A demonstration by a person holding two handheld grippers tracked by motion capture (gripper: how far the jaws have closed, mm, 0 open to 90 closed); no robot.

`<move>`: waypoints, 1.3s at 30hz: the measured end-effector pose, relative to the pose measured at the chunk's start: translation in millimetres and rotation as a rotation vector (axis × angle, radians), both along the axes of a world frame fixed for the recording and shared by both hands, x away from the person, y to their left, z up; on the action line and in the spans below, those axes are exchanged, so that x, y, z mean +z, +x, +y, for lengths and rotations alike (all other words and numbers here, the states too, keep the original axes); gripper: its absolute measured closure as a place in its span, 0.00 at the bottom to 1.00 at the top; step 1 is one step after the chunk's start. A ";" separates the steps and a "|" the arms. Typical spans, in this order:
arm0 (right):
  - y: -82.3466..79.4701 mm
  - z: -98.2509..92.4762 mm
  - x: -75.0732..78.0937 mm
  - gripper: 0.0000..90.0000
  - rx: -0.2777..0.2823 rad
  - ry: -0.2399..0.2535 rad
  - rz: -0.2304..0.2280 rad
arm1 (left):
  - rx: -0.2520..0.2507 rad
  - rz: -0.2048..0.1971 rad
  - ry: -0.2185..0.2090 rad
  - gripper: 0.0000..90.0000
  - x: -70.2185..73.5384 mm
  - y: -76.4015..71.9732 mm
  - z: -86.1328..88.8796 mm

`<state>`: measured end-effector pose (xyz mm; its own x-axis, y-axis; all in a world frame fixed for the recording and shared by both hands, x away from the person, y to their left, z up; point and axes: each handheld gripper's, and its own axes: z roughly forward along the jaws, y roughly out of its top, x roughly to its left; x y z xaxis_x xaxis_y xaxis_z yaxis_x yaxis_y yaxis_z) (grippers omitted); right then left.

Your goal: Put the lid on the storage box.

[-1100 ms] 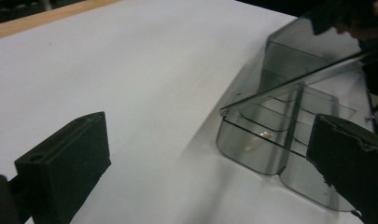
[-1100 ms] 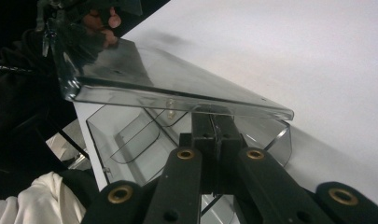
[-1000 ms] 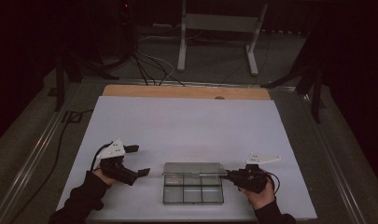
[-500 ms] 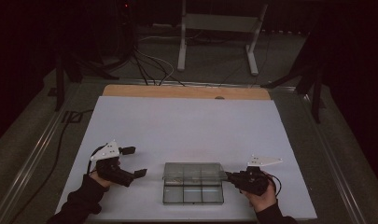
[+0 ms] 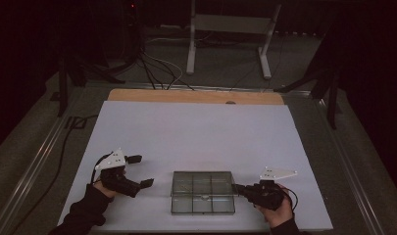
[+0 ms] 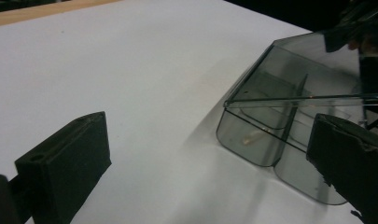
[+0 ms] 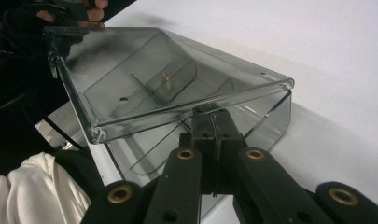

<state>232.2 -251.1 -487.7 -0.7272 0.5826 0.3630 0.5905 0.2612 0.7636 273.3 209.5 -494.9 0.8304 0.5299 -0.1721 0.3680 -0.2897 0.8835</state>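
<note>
A clear compartmented box (image 5: 203,192) is being worked on near the front edge of the white counter (image 5: 196,132), between the two grippers; its hinged lid (image 7: 149,77) is being lifted at one edge, as seen in the right gripper view, where the lid stands tilted above the tray below; the right gripper (image 5: 241,189) is being kept at the box's right side with its fingers (image 7: 213,128) closed together, pinched on the lid's rim; the left gripper (image 5: 143,171) is being held just beside the box's left side, apart from it, with its fingers (image 6: 65,163) spread wide and nothing between them; a small pale item (image 6: 253,136) is lying in one compartment. The step in hand is judged to be the opening of the lid; the next move is likely calling for the lid to be swung further up and back on its hinge, while the tray is being steadied by the left gripper so that it is not dragged across the counter.
</note>
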 end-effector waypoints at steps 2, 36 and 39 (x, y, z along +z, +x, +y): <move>-1.5 0.4 0.8 1.00 -0.002 -0.013 -0.010 | 0.014 0.003 0.003 0.01 -0.5 0.9 0.6; -19.6 16.1 3.8 1.00 -0.014 -0.275 -0.157 | 0.007 -0.035 -0.003 0.01 -1.5 -1.7 -1.2; -20.5 18.7 3.2 1.00 -0.012 -0.310 -0.168 | 0.007 -0.033 -0.001 0.01 -2.1 -1.4 -1.3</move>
<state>211.6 -232.4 -484.5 -0.7545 0.6549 0.0434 0.4676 0.4899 0.7358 271.9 208.1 -497.1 0.8317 0.5360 -0.1450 0.3408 -0.2865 0.8954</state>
